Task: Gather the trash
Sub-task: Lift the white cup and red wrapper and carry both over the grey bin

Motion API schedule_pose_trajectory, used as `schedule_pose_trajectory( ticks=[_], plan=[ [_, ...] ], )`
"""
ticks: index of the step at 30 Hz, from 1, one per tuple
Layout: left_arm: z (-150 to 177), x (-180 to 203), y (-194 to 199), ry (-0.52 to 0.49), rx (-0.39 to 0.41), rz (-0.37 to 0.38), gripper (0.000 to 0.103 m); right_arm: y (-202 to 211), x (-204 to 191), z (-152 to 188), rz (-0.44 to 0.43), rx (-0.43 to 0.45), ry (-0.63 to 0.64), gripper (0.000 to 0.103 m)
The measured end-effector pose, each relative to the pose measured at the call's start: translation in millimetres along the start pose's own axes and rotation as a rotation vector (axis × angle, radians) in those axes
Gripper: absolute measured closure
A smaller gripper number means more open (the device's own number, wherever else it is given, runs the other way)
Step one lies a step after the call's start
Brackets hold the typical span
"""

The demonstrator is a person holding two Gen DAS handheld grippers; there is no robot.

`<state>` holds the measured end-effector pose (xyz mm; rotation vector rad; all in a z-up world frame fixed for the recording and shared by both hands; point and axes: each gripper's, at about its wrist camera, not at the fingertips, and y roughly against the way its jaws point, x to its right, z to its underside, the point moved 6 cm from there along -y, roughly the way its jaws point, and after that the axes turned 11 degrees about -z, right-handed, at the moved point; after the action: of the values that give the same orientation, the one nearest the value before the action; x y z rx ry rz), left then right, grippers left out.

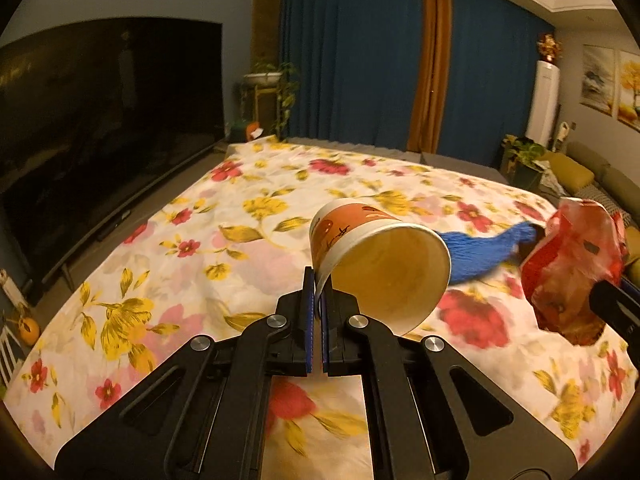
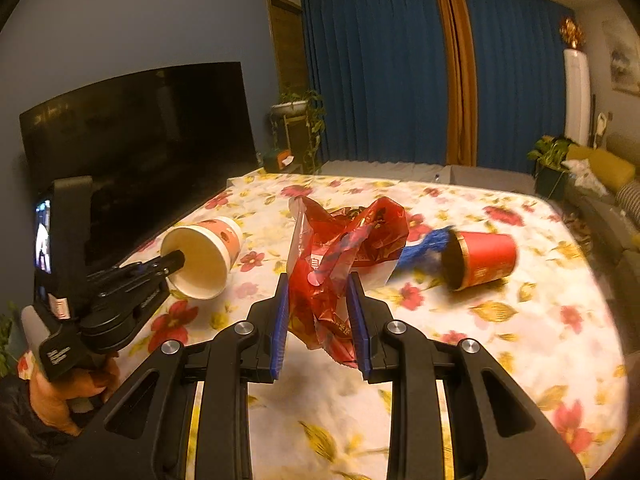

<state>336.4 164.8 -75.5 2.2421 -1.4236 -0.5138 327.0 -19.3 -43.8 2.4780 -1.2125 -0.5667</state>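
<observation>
Only the right wrist view shows a red cup (image 2: 486, 261).

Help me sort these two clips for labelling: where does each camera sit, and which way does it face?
Left wrist: on the left gripper, facing along its fingers, shut on the paper cup rim, over the floral cloth.
Right wrist: on the right gripper, shut on the red plastic bag; a hand holds the left gripper at left.
Shared: cup, bag, cloth, blue curtains.
</observation>
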Motion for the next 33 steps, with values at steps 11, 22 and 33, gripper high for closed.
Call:
schedule_pose_trajectory(
  ticks=[11, 22, 33],
  plan=[
    [11.3, 54.5, 81.3, -0.052, 0.073, 0.104, 0.101, 76.8, 25.3, 13.0, 0.087, 0.051, 0.025, 0.075],
    [31.6, 127.6, 144.9, -0.119, 0.111, 0.227, 0.101, 156.5, 70.6, 41.3, 0.2, 0.093, -0.004, 0.075],
    [51.7, 214.1, 190.3, -0.204, 0.138, 0.349, 0.101, 224.2, 126.9, 64.7, 0.321, 0.142, -0.051, 0.074]
  ],
)
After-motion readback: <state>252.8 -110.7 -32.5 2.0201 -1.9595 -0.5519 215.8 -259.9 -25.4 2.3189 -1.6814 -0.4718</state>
